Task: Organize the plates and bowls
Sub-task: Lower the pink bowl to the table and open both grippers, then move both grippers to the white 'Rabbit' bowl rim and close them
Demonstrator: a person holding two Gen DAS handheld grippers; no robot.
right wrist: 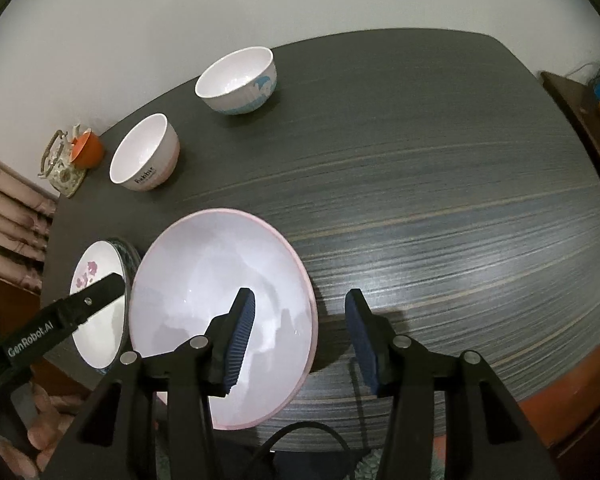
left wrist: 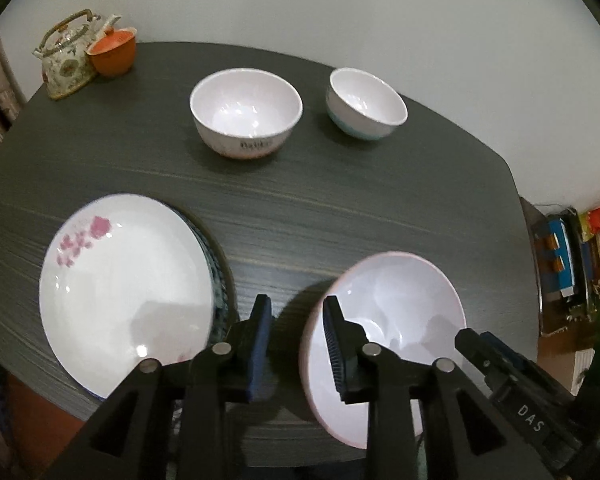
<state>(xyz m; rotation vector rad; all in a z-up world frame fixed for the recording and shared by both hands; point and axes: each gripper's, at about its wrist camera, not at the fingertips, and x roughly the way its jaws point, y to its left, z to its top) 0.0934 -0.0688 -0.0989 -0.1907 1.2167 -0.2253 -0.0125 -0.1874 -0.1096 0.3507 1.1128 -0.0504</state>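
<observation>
1. We see a dark wood-grain table (left wrist: 340,208) set against a pale wall, with plates and bowls spread over it.
2. Our left gripper (left wrist: 296,344) hangs above the near edge of the table, over the gap between the plates and the wide bowl. Its jaws stand apart with nothing pressed between them; its right finger (left wrist: 340,348) shows in front of the bowl's left rim, and we cannot tell whether it touches.
3. Our right gripper (right wrist: 300,344) hangs with its jaws apart on either side of the wide bowl's right rim. The left finger (right wrist: 238,340) is over the bowl's inside, the right finger (right wrist: 364,344) over bare table, and neither pad presses on the rim.
4. The wide pink-rimmed bowl (left wrist: 400,304) sits upright and empty on the table at the near edge.
5. To its left, the white plate with pink flowers (left wrist: 124,288) lies on top of a blue-patterned plate (left wrist: 219,276), whose edge peeks out on the right.
6. Further back stand two smaller bowls, apart from each other: a white bowl with lettering (left wrist: 246,114) and, to its right, a bowl with a blue base (left wrist: 366,104).
7. In the far left corner a floral teapot (left wrist: 66,60) touches an orange cup (left wrist: 114,54).
</observation>
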